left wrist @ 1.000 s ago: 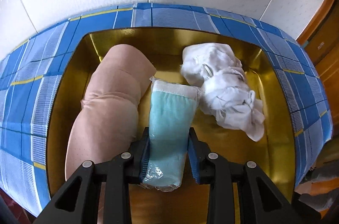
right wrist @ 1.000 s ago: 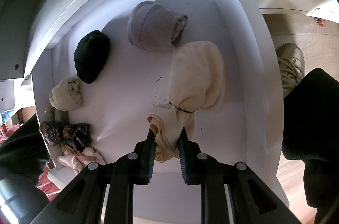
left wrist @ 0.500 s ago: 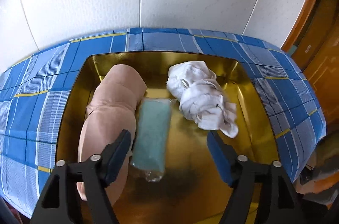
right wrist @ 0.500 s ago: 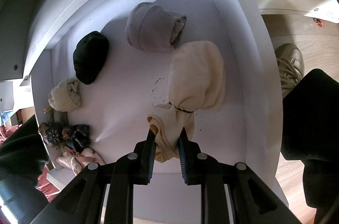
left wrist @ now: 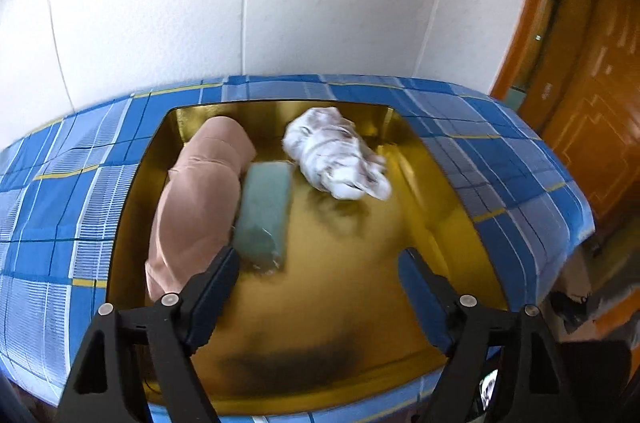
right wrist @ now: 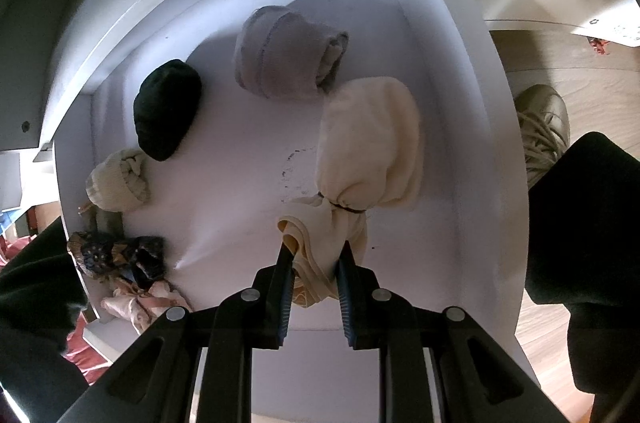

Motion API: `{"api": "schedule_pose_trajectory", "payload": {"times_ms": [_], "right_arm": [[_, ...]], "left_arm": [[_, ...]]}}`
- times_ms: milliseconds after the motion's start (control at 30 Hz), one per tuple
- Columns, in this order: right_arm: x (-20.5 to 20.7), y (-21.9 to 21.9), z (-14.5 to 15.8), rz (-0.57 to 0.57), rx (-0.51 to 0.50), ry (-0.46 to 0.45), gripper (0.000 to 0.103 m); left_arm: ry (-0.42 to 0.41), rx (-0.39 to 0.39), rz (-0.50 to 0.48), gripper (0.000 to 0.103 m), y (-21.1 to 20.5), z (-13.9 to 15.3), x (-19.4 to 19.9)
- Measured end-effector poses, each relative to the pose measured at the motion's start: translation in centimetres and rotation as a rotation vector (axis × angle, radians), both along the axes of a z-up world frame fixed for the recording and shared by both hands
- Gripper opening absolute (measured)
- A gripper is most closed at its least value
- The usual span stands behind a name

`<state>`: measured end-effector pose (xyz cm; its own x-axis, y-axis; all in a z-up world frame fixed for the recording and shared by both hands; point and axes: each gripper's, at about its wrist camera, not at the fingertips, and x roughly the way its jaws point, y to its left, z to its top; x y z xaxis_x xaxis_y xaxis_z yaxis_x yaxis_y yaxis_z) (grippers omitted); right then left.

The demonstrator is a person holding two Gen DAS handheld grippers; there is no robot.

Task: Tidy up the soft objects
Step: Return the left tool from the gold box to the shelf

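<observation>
In the left wrist view a gold tray holds a rolled pink cloth, a teal wrapped pack beside it, and a crumpled white cloth. My left gripper is open and empty, above the tray's near part. In the right wrist view my right gripper is shut on the tied end of a cream cloth bundle that lies in a white drawer.
The tray sits on a blue plaid cloth by a white wall, with a wooden door at right. The drawer also holds a grey roll, a black roll, a beige roll and patterned cloths. A shoe stands outside.
My left gripper let go of the teal pack, opened wide and pulled back and up from the tray. The right gripper and its cream bundle have not moved.
</observation>
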<state>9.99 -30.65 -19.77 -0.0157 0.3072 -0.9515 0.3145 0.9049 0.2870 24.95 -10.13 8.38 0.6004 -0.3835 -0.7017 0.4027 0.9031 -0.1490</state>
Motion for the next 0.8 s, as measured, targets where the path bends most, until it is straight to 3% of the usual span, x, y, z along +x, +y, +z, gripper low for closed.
{"api": "schedule_pose_trajectory", "payload": {"times_ms": [300, 433, 600, 800], "right_arm": [[-0.3, 0.8, 0.0, -0.005, -0.015, -0.007, 0.019], [-0.5, 0.8, 0.0, -0.008, -0.016, -0.011, 0.019], [-0.7, 0.8, 0.1, -0.011, -0.022, -0.014, 0.019], [-0.8, 1.0, 0.2, -0.014, -0.028, -0.017, 0.019]], "left_arm": [[-0.021, -0.036, -0.054, 0.083, 0.0, -1.3, -5.4], [-0.068, -0.005, -0.091, 0.086, -0.3, -2.0, -8.8], [-0.078, -0.024, -0.107, 0.087, 0.1, -3.3, -12.2], [-0.110, 0.029, -0.150, 0.087, -0.4, -5.6, -15.6]]}}
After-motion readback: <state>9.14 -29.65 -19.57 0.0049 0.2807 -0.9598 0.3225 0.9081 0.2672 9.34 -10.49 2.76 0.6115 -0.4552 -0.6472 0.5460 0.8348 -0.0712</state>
